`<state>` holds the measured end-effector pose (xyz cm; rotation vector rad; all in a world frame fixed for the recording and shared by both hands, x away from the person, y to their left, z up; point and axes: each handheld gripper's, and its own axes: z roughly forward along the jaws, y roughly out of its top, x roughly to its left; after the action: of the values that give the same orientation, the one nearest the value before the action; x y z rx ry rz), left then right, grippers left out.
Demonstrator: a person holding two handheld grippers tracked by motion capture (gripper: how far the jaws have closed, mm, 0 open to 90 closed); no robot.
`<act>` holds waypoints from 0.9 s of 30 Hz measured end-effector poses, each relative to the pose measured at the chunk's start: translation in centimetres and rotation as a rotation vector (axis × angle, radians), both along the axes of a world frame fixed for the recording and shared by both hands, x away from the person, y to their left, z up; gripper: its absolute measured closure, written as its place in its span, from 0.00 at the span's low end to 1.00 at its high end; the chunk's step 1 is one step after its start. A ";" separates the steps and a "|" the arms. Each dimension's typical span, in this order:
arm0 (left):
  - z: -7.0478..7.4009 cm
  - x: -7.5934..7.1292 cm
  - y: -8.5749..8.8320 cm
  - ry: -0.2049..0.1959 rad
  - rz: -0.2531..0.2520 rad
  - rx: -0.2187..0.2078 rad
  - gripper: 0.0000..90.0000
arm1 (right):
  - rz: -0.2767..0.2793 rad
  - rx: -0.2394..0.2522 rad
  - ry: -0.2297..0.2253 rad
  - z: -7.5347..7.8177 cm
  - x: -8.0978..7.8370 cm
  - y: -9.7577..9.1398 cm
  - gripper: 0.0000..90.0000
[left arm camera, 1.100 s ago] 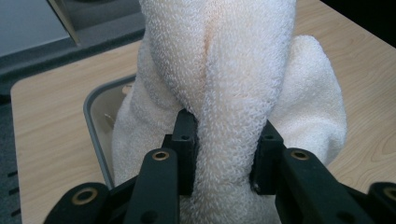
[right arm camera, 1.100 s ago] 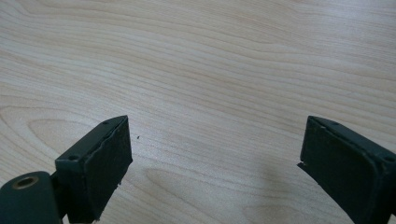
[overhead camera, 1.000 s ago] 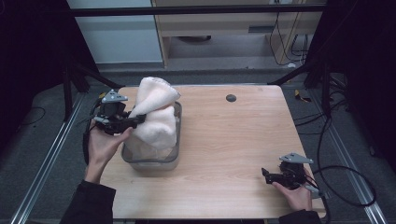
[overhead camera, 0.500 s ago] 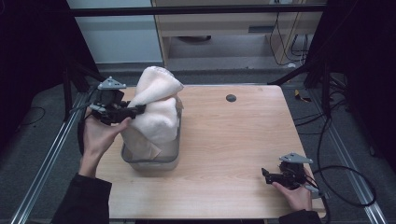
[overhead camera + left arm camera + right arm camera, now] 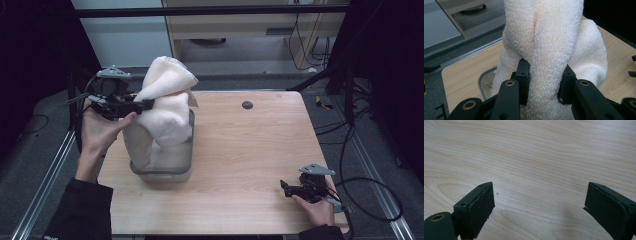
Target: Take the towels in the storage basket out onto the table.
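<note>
A cream towel (image 5: 165,105) rises in a tall bunch out of a clear container (image 5: 162,167) on the left side of the wooden table. My left gripper (image 5: 147,105) is shut on a fold of the towel (image 5: 549,62) well above the container, whose rim (image 5: 482,82) shows below it. The towel's lower part still hangs inside the container. My right gripper (image 5: 286,188) rests low near the table's front right corner, open, with bare wood between its fingers (image 5: 477,207).
A small dark round hole (image 5: 247,105) sits in the table (image 5: 260,150) near its far edge. Metal rails run along both sides, and cables trail on the floor at the right. A cabinet stands beyond the far edge.
My left gripper has lifted the towel higher and drawn it slightly left, so more of it stands above the container. The right gripper has stayed put.
</note>
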<state>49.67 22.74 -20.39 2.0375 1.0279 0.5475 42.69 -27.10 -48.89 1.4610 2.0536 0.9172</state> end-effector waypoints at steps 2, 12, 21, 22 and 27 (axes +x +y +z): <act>0.3 0.0 -0.3 -0.005 -0.011 0.013 0.76 | 0.002 -0.002 -0.002 0.0 0.0 0.0 0.10; 2.8 -0.3 -1.6 -0.034 -0.049 0.012 0.76 | 0.005 -0.008 -0.009 0.0 0.1 -0.1 0.10; 4.6 -1.0 -3.0 -0.053 -0.085 0.019 0.76 | 0.004 -0.004 -0.012 0.1 0.0 -0.1 0.10; 4.7 -1.0 -3.2 -0.055 -0.091 0.024 0.76 | 0.004 -0.004 -0.011 0.1 0.0 -0.1 0.10; 5.4 -1.3 -4.0 -0.069 -0.109 0.020 0.76 | 0.002 0.001 -0.012 0.1 0.0 -0.1 0.10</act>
<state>48.35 18.78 -15.02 2.0637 0.8690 0.5686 42.68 -27.25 -48.76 1.4513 2.0466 0.9249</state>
